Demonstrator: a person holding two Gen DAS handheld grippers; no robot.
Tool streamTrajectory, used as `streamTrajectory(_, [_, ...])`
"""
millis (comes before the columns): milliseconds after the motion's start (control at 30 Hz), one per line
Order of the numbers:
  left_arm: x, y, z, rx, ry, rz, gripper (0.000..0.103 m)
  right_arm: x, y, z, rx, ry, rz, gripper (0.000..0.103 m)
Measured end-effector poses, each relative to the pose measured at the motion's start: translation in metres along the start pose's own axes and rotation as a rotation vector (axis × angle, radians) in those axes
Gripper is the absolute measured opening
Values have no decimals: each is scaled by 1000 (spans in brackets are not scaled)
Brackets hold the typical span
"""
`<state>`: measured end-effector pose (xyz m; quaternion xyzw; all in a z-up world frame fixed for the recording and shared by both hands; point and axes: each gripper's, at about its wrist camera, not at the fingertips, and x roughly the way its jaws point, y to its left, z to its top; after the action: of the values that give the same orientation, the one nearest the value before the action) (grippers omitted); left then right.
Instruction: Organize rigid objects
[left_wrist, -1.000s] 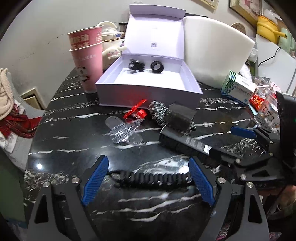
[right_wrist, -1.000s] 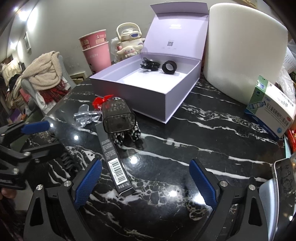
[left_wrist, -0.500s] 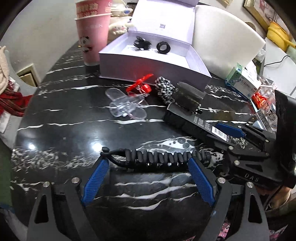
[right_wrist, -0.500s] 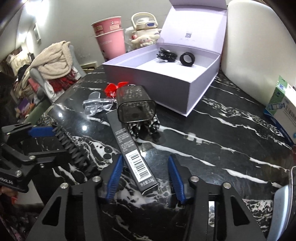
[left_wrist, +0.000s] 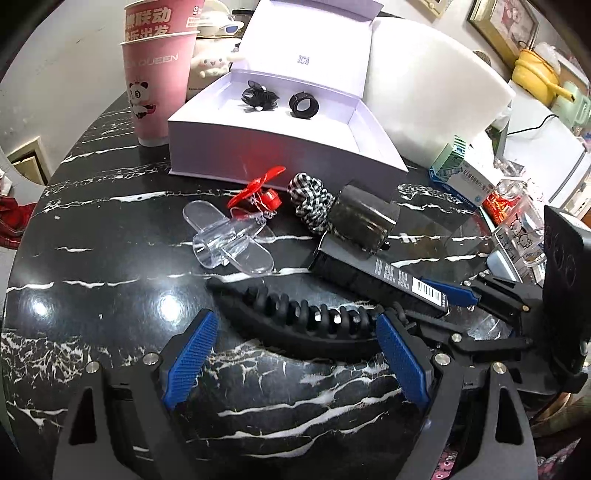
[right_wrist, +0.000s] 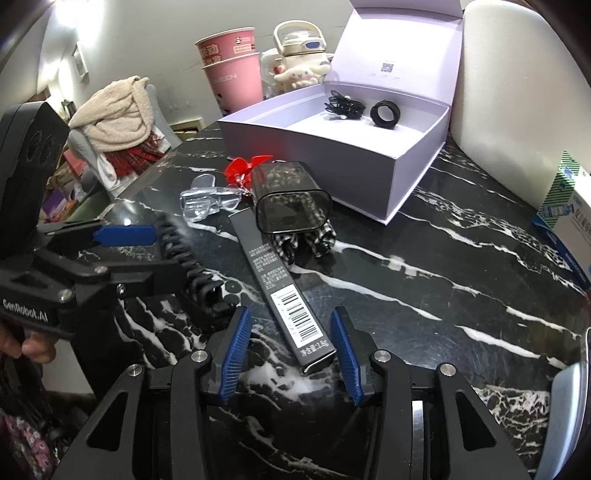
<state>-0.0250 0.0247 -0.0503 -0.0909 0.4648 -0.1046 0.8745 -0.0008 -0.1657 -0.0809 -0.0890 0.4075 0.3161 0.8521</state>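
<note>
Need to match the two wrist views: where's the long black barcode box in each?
Left wrist: long black barcode box lies right of centre, its barcode end pointing toward the right gripper.
Right wrist: it runs down the centre to the bottom, barcode end between the open jaws.
Shared landmark: the open lavender box behind it.

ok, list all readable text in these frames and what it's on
"QUEEN": lower pink cup; anything before it is out of sight.
"联动": upper pink cup; the line beneath is cut off.
"GenRobot.AI": left gripper body.
Barcode and small Chinese print: black stick box, too small to read.
QR code: purple box lid, text unreadable.
Blue Chinese print: medicine box, blurred.
</note>
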Motion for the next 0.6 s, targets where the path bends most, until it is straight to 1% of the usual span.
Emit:
streamTrajectory(133, [2,0,3,7,5,9,89,1,2,1,-6,4,-1,45])
streamTrajectory(267, [4,-4,4,13,23,-10,89,0,0,0,2,3,-1,45])
streamTrajectory(333, [8,-8,5,19,36,-8,89,-1,-2,0,8,1,-5,45])
streamTrajectory(433, [19,-12,7,11,67,38,89,-3,-5,-1,17,-2,-12,45])
streamTrajectory(500, [23,-16,8,17,67,75,89,-4,-6,-2,20,-3,-15,45])
streamTrajectory(600, [28,-24,11,38,76,102,89,-5,-9,-3,30,-6,-21,45])
